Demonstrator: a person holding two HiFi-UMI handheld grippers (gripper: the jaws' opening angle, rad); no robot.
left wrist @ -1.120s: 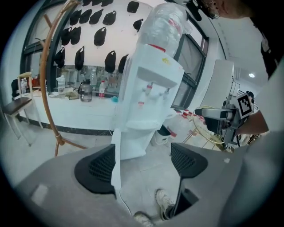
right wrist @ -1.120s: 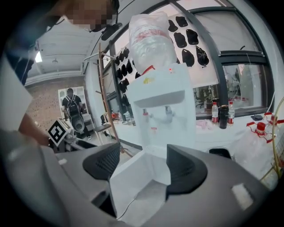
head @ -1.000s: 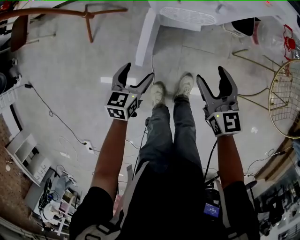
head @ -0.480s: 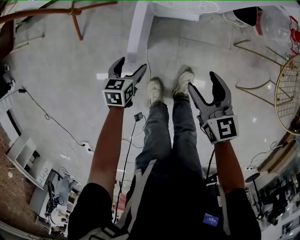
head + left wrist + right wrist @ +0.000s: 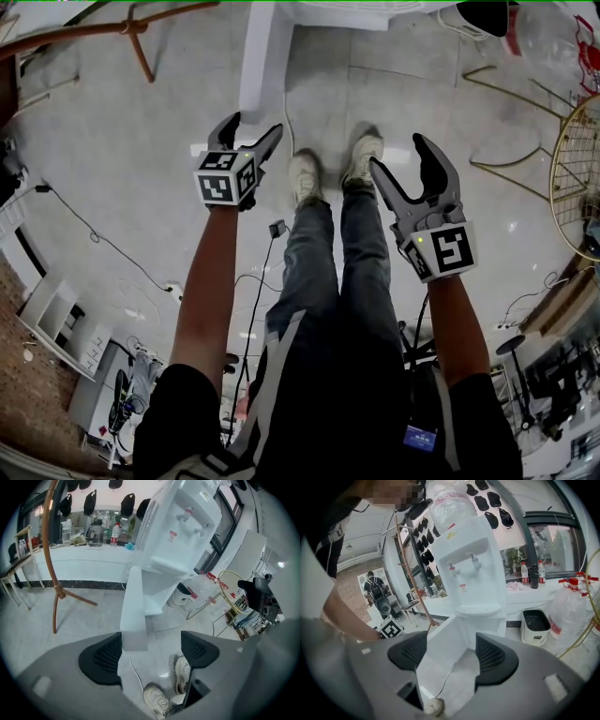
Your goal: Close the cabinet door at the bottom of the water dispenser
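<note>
White water dispenser, cabinet door ajar

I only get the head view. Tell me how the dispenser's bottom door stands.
Observer: The left gripper view shows the door swung wide open, its end pointing at the left gripper.
Operator: Give me the hinge side.
Observer: In the right gripper view it hangs from the left of the water dispenser, seen from the front.
Operator: Report the left jaws.
Observer: Apart; the door's end shows between them, ungripped.
</note>
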